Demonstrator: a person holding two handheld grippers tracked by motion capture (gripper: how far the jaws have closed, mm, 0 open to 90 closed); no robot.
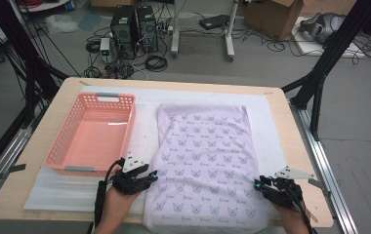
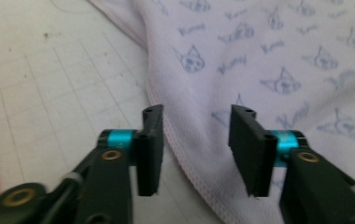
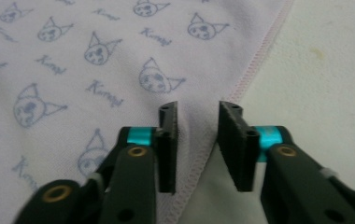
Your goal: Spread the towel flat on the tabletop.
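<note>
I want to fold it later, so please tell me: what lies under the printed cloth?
Around the printed cloth a white mat shows on the wooden table; presumably it continues underneath. Anything else beneath is covered.

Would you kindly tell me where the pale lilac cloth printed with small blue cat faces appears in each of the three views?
High view: the pale lilac cat-print cloth lies flat at table centre, right of the pink plastic basket.
Left gripper view: upper right, stitched hem running between the jaws.
Right gripper view: left and centre, hem between the jaws.
Shared landmark: the cloth's stitched hem on the white mat.
</note>
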